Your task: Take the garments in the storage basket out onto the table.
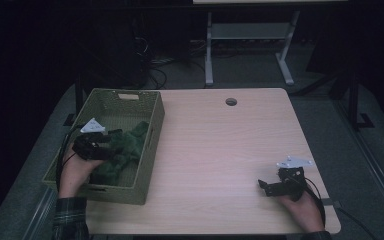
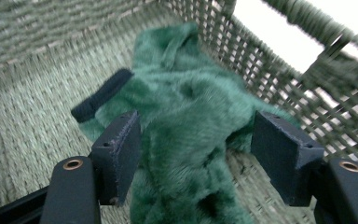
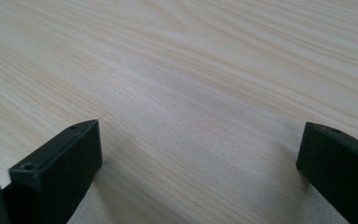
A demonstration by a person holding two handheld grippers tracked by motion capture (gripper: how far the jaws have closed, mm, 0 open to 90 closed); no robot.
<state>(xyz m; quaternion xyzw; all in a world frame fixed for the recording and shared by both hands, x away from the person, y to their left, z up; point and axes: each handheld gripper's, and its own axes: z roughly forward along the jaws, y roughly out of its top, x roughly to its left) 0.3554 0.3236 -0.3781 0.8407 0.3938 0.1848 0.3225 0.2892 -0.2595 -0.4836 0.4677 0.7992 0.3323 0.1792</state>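
Observation:
A green furry cloth (image 1: pixel 127 145) lies crumpled in a woven green basket (image 1: pixel 156 122) at the table's left. A dark ribbed band (image 2: pixel 101 94) shows at one edge of the cloth (image 2: pixel 186 107). My left gripper (image 1: pixel 112 137) is down inside the basket, and in the left gripper view it (image 2: pixel 198 154) stands open with a fold of the cloth between its jaws. The left pad (image 2: pixel 121 154) brushes the fur; the right pad (image 2: pixel 279 154) stands just off it. My right gripper (image 1: pixel 262 186) rests low near the table's front right, open (image 3: pixel 200 158) over bare wood.
The light wooden table (image 1: pixel 220 145) has a round cable hole (image 1: pixel 231 102) near its far edge. The basket's wicker wall (image 2: pixel 279 70) rises close on the left gripper's right side. Beyond the table stands a desk frame with grey legs (image 1: pixel 209 50) on a dark floor.

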